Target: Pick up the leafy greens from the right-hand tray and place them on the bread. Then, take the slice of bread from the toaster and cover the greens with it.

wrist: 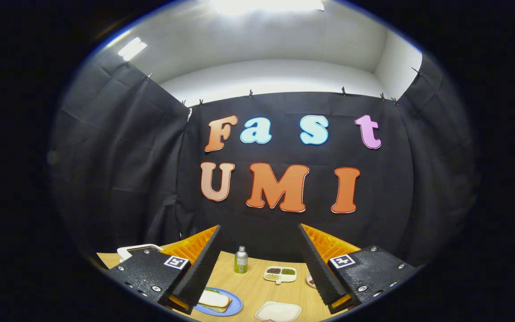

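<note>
So the wooden worktop (257, 286) sits low beyond the gripper (257, 273), which is spread wide open with nothing in it. On the blue plate (235, 306) by the left finger there's a bread slice (215, 298) with what looks like green peeking out underneath, so I'd guess the greens and top slice are already on. Empty white tray (280, 311) nearest, divided dish (280, 274) and small bottle (241, 260) further back. Looks basically finished

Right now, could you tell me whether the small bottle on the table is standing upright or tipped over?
Upright: the bottle stands on its base on the table, cap up, beyond the gripper, whose jaws are wide open and hold nothing.
</note>
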The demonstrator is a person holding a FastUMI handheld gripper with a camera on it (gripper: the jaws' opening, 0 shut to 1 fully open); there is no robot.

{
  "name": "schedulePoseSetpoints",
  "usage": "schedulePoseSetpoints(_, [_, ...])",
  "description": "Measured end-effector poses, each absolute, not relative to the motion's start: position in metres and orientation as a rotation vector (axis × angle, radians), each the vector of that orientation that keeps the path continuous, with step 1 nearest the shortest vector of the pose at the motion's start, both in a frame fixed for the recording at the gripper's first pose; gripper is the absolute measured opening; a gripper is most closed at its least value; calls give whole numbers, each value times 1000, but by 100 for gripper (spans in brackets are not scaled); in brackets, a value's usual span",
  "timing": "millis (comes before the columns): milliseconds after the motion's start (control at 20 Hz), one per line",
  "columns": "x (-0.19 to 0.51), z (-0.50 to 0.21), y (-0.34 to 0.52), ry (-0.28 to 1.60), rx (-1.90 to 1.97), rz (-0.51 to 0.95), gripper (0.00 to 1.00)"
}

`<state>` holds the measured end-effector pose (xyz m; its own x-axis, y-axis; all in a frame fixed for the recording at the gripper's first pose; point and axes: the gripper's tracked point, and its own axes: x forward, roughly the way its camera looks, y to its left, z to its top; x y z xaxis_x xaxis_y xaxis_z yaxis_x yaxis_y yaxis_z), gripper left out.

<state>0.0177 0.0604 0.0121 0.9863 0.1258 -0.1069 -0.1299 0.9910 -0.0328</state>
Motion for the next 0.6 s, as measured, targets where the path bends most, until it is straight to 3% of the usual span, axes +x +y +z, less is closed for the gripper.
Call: schedulePoseSetpoints(600, [15, 18, 65, 45, -63, 128, 99])
